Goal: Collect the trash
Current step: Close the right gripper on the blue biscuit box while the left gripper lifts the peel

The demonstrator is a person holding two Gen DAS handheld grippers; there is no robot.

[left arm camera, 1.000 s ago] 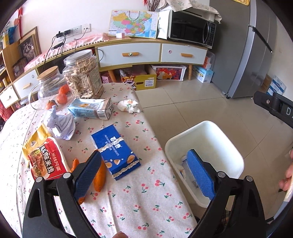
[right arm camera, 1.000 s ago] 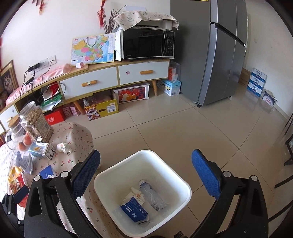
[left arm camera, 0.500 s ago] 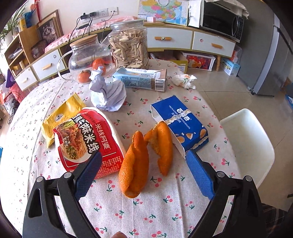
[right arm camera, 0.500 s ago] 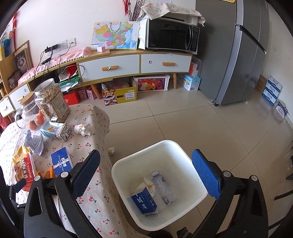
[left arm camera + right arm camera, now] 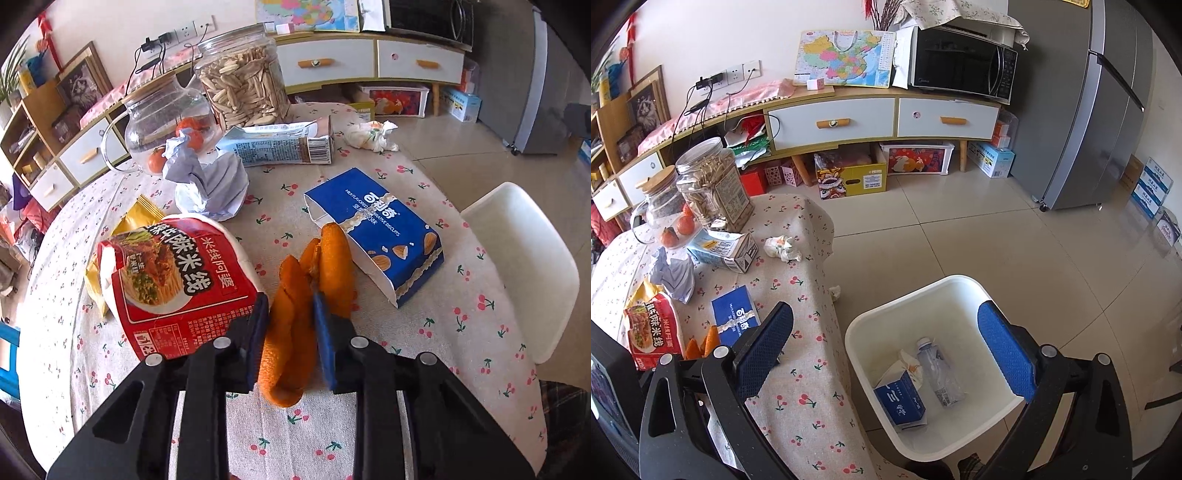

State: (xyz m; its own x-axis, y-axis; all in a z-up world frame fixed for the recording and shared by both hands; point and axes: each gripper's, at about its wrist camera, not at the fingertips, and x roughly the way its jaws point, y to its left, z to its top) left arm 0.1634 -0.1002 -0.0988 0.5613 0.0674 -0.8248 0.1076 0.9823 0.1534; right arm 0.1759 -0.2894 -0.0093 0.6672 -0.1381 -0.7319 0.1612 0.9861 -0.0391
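My left gripper (image 5: pixel 290 325) is shut on an orange peel (image 5: pixel 295 306) that lies on the cherry-print tablecloth (image 5: pixel 424 354). Around it lie a red noodle packet (image 5: pixel 173 280), a blue biscuit box (image 5: pixel 373 229), a crumpled pale paper (image 5: pixel 207 177), a flattened milk carton (image 5: pixel 277 144) and a white tissue wad (image 5: pixel 369 134). The white bin (image 5: pixel 934 376) stands on the floor beside the table and holds a blue carton (image 5: pixel 899 400) and a plastic bottle (image 5: pixel 940 373). My right gripper (image 5: pixel 886 350) is open and empty above the bin's near rim.
A seed jar (image 5: pixel 242 77) and a glass pot with tomatoes (image 5: pixel 162 122) stand at the table's far side. A small paper scrap (image 5: pixel 834 291) lies on the tiled floor by the table. A sideboard (image 5: pixel 886 118), microwave and fridge (image 5: pixel 1100 103) stand beyond.
My left gripper swung from the bin side over the table, came down on the orange peel and closed on it. My right gripper drifted a little left and stays open over the bin.
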